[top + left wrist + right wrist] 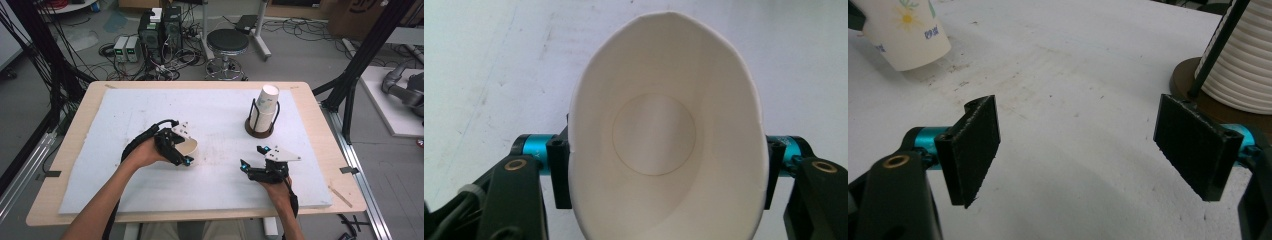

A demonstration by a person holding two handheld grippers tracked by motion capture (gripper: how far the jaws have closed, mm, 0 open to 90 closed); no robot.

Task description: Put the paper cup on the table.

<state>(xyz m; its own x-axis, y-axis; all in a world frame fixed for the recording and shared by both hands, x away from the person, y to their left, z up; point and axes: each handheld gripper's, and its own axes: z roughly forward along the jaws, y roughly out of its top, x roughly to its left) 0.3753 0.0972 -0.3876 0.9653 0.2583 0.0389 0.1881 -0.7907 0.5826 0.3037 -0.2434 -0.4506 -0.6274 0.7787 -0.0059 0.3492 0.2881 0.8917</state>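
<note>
The left gripper (181, 148) squeezes a paper cup (190, 148) between its fingers, while the right gripper (253, 157), at four o'clock, gapes empty-fingered.

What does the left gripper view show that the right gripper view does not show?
Left gripper view alone: the inside of the paper cup, its round bottom, and its rim squeezed to an oval between the left claw's jaws. Right gripper view alone: the flower print on the cup's outer wall, the open, empty right claw, and the cup stack on its dark holder base. Both: that cup and the white table mat.
</note>
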